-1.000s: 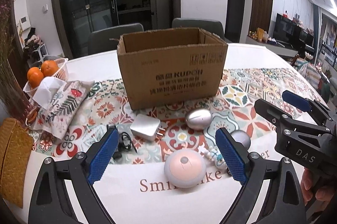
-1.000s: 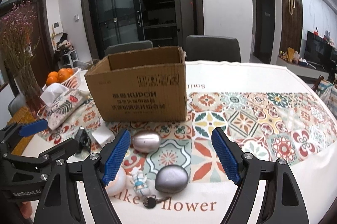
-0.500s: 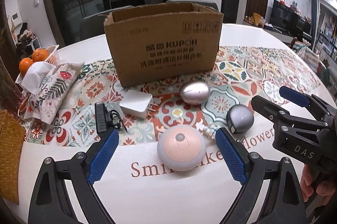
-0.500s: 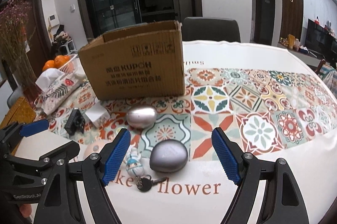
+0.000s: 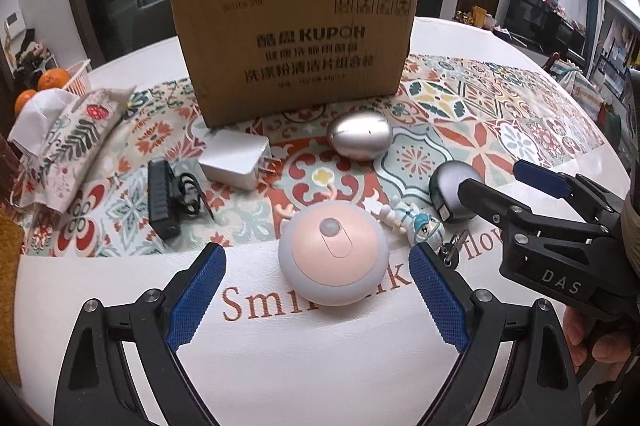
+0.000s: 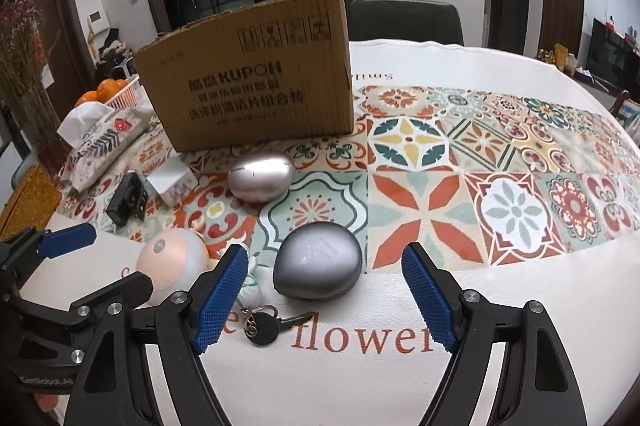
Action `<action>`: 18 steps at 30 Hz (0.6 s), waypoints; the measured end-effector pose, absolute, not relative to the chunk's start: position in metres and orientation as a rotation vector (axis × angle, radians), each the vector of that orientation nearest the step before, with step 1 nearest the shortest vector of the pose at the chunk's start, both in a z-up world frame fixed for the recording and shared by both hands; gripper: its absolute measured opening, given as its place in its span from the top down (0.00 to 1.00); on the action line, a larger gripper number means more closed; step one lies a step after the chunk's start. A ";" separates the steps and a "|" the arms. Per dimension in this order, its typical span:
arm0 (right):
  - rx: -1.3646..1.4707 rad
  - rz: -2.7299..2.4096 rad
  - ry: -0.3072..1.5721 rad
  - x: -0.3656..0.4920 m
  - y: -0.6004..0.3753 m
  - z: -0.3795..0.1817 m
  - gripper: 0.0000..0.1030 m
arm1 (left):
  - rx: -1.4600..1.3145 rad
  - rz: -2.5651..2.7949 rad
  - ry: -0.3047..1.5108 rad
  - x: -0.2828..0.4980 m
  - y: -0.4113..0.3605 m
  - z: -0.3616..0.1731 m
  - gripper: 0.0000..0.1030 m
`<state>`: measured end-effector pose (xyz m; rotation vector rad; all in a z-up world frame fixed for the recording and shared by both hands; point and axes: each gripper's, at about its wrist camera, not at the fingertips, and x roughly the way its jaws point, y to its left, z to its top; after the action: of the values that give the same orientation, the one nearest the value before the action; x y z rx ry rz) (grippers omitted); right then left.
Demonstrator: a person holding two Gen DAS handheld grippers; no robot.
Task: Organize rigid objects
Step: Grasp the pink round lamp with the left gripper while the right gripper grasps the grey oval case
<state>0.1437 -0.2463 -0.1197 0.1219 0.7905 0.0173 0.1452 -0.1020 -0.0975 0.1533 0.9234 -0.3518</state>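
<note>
A brown cardboard box (image 5: 294, 45) (image 6: 248, 81) stands open-topped at the back of the table. In front of it lie a silver egg (image 5: 359, 134) (image 6: 262, 175), a white charger (image 5: 236, 158), a black adapter (image 5: 163, 199) (image 6: 127, 197), a round pink-and-grey lamp (image 5: 333, 258) (image 6: 174, 260), a small figurine keychain (image 5: 416, 224) with a key (image 6: 266, 324), and a dark grey pebble-shaped case (image 6: 318, 272) (image 5: 452, 191). My left gripper (image 5: 318, 300) hangs open just before the lamp. My right gripper (image 6: 324, 300) is open, just short of the grey case.
A tissue pouch in floral cloth (image 5: 68, 145) and a white basket of oranges (image 5: 52, 81) sit at the left. A woven yellow mat (image 6: 28, 197) lies at the table's left edge. Chairs (image 6: 404, 19) stand behind the table. A hand (image 5: 588, 338) holds the right gripper's handle.
Both grippers have sunk toward the table and tipped downward; the objects now loom larger. The lamp sits between the left fingers' line, the grey case before the right ones. Jaw widths unchanged.
</note>
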 end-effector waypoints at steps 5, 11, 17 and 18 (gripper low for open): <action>0.128 0.017 0.807 0.149 -0.247 -0.126 0.22 | 0.136 -0.364 0.950 0.150 -0.102 -0.107 0.09; 0.126 0.020 0.824 0.157 -0.248 -0.134 0.22 | 0.124 -0.388 0.964 0.152 -0.105 -0.116 0.09; 0.136 0.021 0.849 0.165 -0.250 -0.143 0.22 | 0.126 -0.391 0.969 0.159 -0.108 -0.122 0.09; 0.139 0.018 0.854 0.166 -0.250 -0.145 0.22 | 0.128 -0.390 0.970 0.161 -0.109 -0.124 0.09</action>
<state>0.1663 -0.2504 -0.1447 0.1393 0.8537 0.0181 0.1607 -0.1089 -0.1239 0.1283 0.9705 -0.3902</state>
